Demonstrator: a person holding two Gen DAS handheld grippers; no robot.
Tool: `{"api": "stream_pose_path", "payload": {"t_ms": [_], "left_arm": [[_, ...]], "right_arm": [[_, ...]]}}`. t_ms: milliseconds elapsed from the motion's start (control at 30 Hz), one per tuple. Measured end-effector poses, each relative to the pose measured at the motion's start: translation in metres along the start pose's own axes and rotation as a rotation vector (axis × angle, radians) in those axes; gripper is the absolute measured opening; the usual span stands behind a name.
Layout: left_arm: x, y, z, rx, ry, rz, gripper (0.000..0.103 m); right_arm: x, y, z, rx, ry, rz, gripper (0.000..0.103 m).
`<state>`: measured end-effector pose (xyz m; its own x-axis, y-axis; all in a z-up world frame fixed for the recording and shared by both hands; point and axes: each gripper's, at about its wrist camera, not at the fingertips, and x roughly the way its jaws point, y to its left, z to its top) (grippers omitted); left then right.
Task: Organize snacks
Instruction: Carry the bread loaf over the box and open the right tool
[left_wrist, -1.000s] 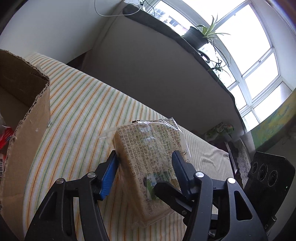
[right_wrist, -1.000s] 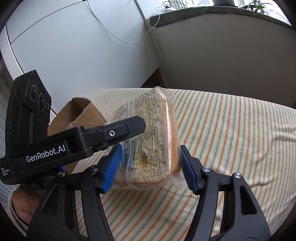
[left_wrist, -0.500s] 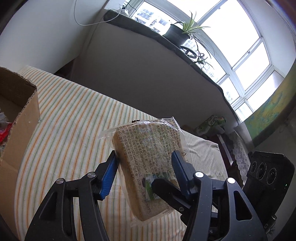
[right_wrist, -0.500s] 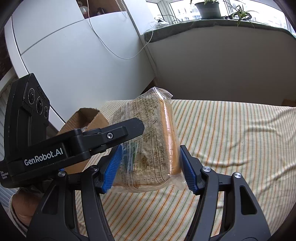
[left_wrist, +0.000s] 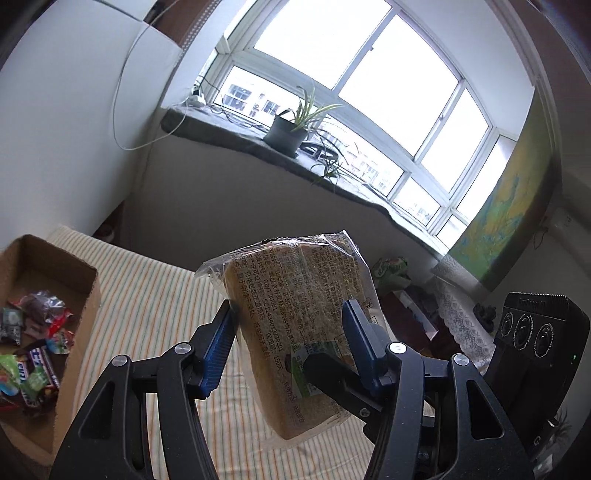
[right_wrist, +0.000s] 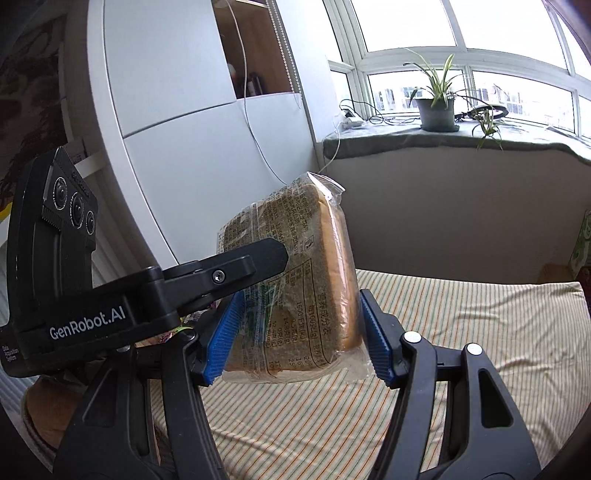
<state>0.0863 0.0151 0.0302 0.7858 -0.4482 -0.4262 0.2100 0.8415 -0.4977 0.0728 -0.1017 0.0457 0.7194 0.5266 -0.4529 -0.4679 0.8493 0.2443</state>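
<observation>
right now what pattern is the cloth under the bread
Thin orange and green stripes on cream cloth, clearest in the right wrist view.

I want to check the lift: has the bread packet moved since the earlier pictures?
Yes. The bread packet went up: against the striped cloth before, it now stands against the wall below the windowsill.

A: What colours stand out?
B: Tan bread in a clear, black-printed bread packet, blue pads on black grippers.
A: And around it?
B: Cream bedcover with orange-green stripes; brown cardboard box.
</observation>
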Motion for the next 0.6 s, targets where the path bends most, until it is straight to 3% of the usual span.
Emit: {"api": "stream_pose_path", "payload": {"t_ms": [267,600], "left_arm": [[-0.039,-0.004,-0.008,0.015,-0.050,-0.024,0.057],[-0.057,0.041,-0.018,-0.043,-0.047,-0.005,0.057]], "right_arm": [[-0.021,0.028,-0.008,-0.033,-0.009,-0.010,0.065],[0.029,0.070,-0.017,-0.076,0.084,0.016,0.065]]}}
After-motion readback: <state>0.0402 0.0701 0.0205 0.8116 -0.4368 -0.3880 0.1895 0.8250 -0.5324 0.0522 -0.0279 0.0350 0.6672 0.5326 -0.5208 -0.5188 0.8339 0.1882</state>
